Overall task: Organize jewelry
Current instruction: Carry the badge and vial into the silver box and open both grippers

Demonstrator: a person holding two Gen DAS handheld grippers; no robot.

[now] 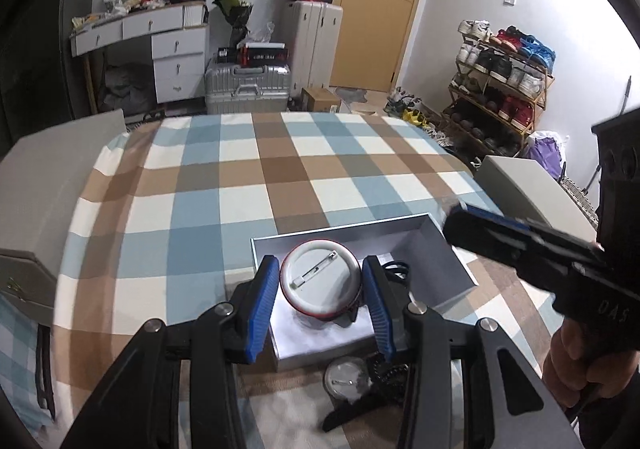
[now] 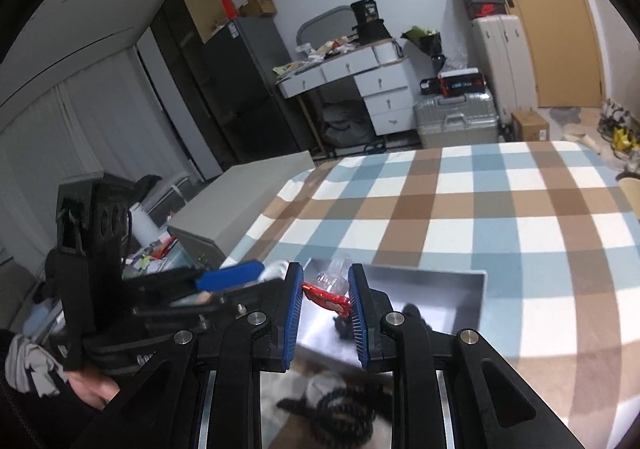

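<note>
In the left wrist view my left gripper [image 1: 320, 281] is over the grey open box [image 1: 444, 249] on the checked cloth, with a round red-rimmed pin badge [image 1: 320, 281], pin side up, between its blue fingers, which are close to its rim. A black cord [image 1: 396, 269] lies in the box. A second badge [image 1: 346, 377] and a black braided band [image 1: 386, 377] lie on the cloth in front of the box. In the right wrist view my right gripper [image 2: 324, 299] is shut on a red charm with a clear plastic piece [image 2: 328, 295], held above the box [image 2: 468, 289].
The checked cloth [image 1: 280, 169] covers the table. Grey cabinets [image 1: 52, 177] flank it on the left and right [image 1: 520, 185]. Beyond the table stand suitcases [image 1: 248, 85], a white desk, and a shoe rack [image 1: 504, 89]. My right gripper's body [image 1: 540, 249] crosses the box's right side.
</note>
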